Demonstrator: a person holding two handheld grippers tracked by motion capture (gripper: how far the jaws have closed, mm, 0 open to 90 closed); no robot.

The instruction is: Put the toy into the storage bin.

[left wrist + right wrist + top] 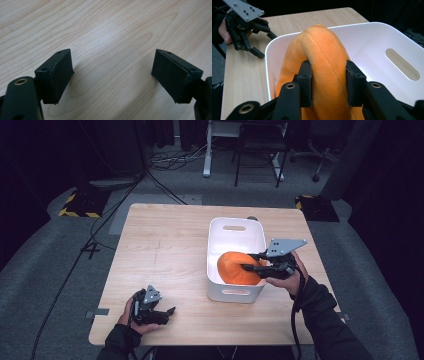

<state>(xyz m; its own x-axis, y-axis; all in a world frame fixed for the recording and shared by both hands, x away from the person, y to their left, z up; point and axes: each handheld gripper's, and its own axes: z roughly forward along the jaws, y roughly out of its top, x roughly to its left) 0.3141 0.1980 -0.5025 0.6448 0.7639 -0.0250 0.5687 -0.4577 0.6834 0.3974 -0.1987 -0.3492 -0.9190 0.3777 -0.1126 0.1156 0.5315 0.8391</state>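
An orange plush cushion [236, 268] lies in the near half of a white plastic bin [235, 223] on the wooden table [165, 250]. My right gripper [252, 261] reaches into the bin from the right and is shut on the plush. In the right gripper view the two black pads squeeze a seamed fold of the plush [322, 50] inside the bin [372, 32]. My left gripper [167, 314] rests near the table's front left edge, open and holding nothing. In the left gripper view its jaws [112, 72] stand wide apart over bare wood. The left gripper [267, 45] is also in the right gripper view.
The bin has cut-out handles at its near and far ends. The far half of the bin holds nothing. Bare table stretches to the left of the bin. Beyond the table are floor cables, a chair and desk legs.
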